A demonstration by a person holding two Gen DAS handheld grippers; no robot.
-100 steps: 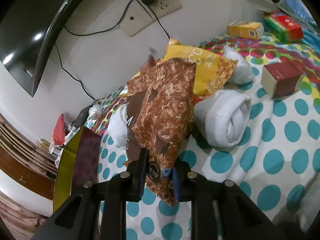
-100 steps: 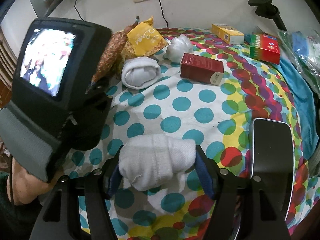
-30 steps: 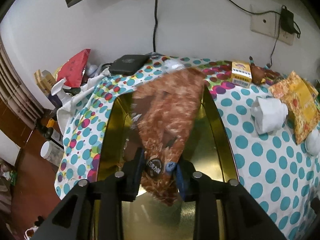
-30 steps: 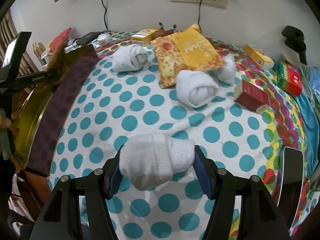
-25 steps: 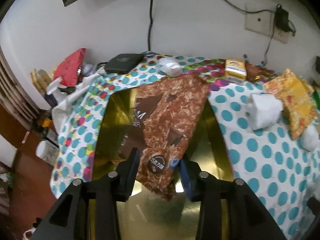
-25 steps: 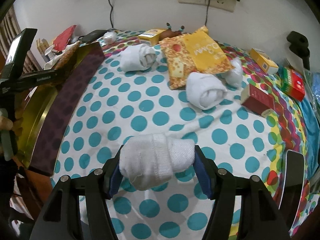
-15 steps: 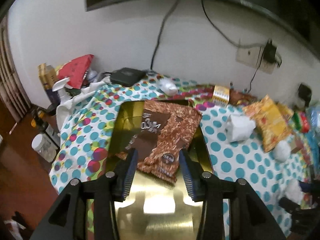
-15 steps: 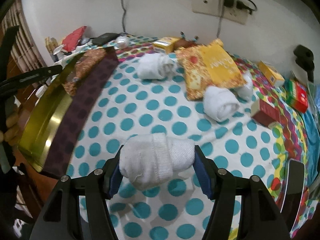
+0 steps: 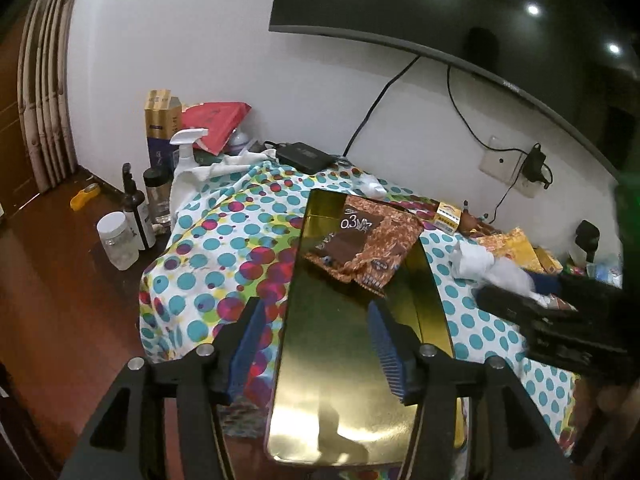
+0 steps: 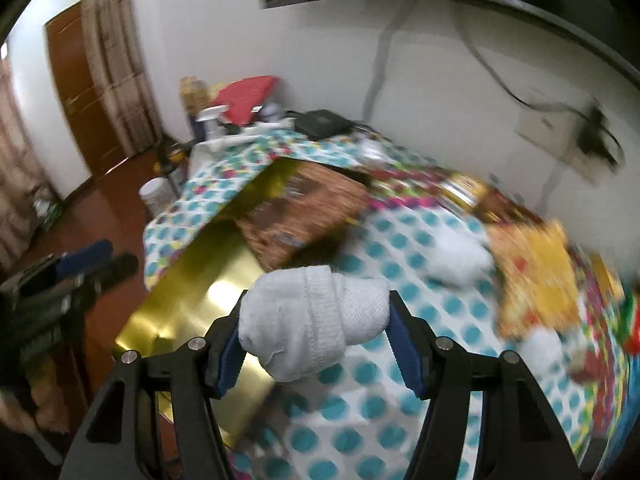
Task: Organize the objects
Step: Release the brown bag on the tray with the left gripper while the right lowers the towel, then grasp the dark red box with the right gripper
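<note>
A brown snack bag (image 9: pixel 366 246) lies in the far end of a gold tray (image 9: pixel 340 380) at the left edge of the dotted table. My left gripper (image 9: pixel 316 344) is open and empty, drawn back above the tray's near end. My right gripper (image 10: pixel 316 340) is shut on a rolled white sock (image 10: pixel 314 324) and holds it in the air beside the tray (image 10: pixel 192 292), near the brown bag (image 10: pixel 304 210). The right gripper also shows in the left wrist view (image 9: pixel 560 316).
On the dotted cloth (image 9: pixel 224 248) lie another white roll (image 9: pixel 476 260), a yellow snack bag (image 9: pixel 516 250) and a small yellow box (image 9: pixel 448 214). Bottles (image 9: pixel 132 216) stand on the floor at the left. A black box (image 9: pixel 306 156) sits by the wall.
My left gripper let go of the brown bag into the tray, opened wide and pulled back. My right gripper carried the sock left toward the tray.
</note>
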